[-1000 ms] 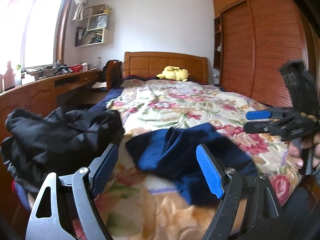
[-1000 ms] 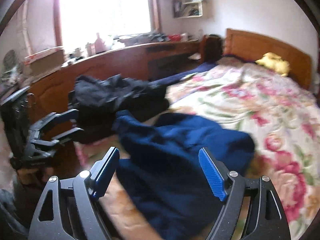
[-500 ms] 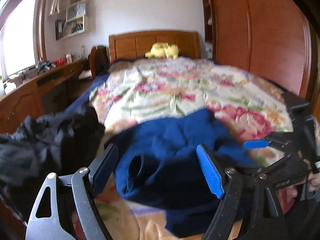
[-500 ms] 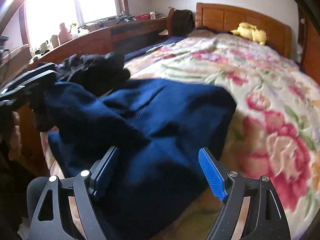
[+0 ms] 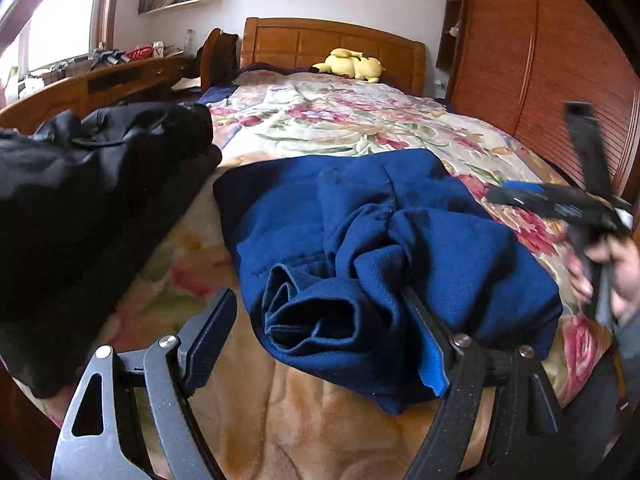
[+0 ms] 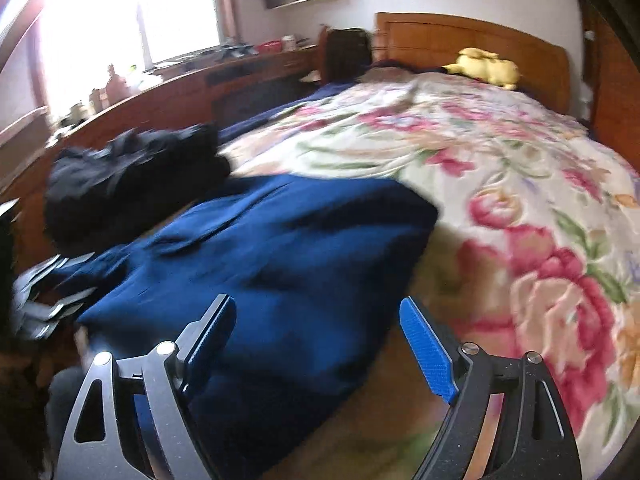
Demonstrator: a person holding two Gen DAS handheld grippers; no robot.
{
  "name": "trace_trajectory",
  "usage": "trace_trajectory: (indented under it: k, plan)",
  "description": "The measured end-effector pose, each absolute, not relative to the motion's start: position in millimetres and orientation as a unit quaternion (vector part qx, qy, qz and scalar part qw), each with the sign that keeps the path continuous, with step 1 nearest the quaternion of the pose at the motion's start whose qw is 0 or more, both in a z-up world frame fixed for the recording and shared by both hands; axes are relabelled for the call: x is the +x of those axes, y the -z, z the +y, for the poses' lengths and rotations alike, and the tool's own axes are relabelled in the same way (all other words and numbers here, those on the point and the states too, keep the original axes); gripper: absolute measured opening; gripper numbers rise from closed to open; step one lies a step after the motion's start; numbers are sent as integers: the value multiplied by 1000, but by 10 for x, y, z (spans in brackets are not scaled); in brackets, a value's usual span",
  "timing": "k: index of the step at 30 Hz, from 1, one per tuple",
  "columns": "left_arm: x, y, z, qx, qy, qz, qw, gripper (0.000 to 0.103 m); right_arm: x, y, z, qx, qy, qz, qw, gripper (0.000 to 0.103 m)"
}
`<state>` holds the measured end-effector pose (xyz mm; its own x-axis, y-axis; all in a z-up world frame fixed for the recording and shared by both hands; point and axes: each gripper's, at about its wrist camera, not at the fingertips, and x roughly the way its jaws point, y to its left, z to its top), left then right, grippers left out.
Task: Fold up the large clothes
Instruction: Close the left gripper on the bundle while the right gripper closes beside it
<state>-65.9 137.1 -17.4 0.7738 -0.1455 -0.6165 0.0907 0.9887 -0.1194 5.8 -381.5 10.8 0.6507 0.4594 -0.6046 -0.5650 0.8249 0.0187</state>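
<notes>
A crumpled dark blue garment [image 5: 360, 248] lies on the near end of the bed, with a rolled sleeve or hem toward me; it also shows in the right wrist view [image 6: 272, 264]. My left gripper [image 5: 324, 340] is open, its fingers straddling the garment's near rolled edge, and the cloth drapes over the right finger. My right gripper [image 6: 316, 344] is open just above the garment's near right edge. In the left wrist view the right gripper [image 5: 560, 204] appears blurred at the right, held by a hand.
A pile of black clothes [image 5: 88, 200] lies at the bed's left edge, beside the blue garment. The floral blanket [image 5: 340, 120] covers the bed. A yellow plush toy [image 5: 352, 65] lies by the wooden headboard. A wooden desk [image 6: 200, 88] runs along the left, a wardrobe [image 5: 560, 60] on the right.
Both grippers have moved lower and closer to the blue garment. The left gripper now straddles its rolled edge. The right gripper has swung across the garment's right side.
</notes>
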Motion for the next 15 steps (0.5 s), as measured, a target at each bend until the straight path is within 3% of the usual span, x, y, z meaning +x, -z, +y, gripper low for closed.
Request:
trace_trajectory:
  k: [10,15]
  plan:
    - [-710,197,1332,-79,104,345,930,80,1299,417,-3337,-51,-288,394,872,86]
    - [-681,217,1311,-98,130,347,924,61,1390,495,-3267,-34,-320,418,850,85]
